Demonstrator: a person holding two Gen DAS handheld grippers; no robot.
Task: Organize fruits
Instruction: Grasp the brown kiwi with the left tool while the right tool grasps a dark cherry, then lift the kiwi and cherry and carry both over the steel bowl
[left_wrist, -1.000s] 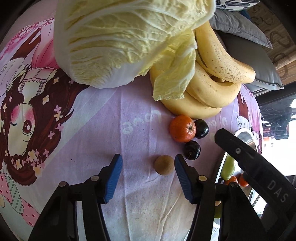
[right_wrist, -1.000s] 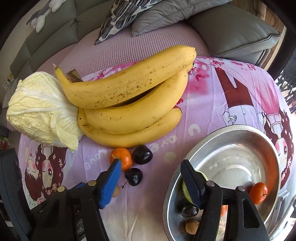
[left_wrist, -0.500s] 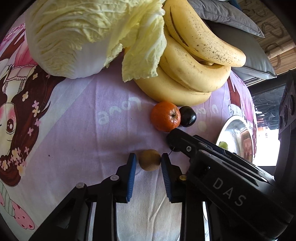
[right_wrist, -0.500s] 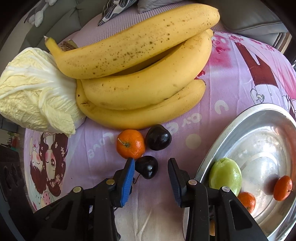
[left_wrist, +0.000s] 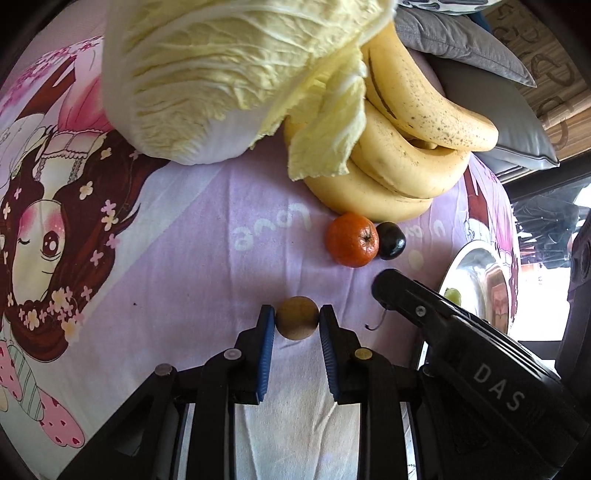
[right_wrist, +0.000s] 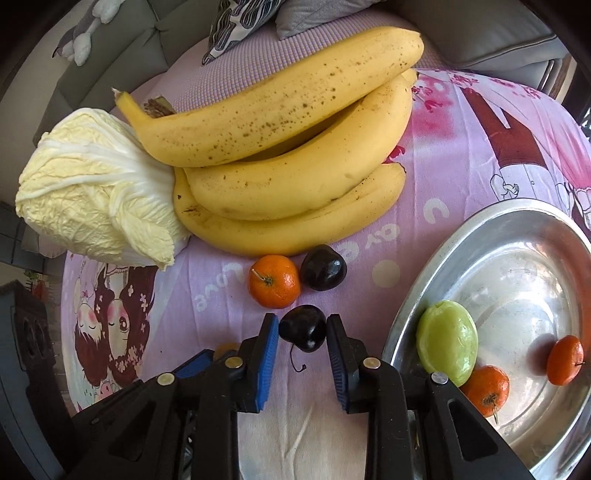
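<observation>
Left gripper (left_wrist: 297, 320) is clamped on the brown fruit (left_wrist: 297, 317), right gripper (right_wrist: 302, 328) just pinched the cherry (right_wrist: 303, 328). Both are round and could squirt out when lifted toward the bowl (right_wrist: 413, 295) at 3 o'clock.

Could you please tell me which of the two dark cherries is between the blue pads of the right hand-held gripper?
The nearer cherry, with its stem trailing. The other cherry lies free beside the tangerine.

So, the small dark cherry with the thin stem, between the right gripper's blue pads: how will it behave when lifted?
The small dark cherry is round and glossy, so it may slip or roll out of the right gripper if the blue pads hold it off-centre. It looks light for its size. Its skin is probably soft, so hard squeezing could bruise it.
</observation>
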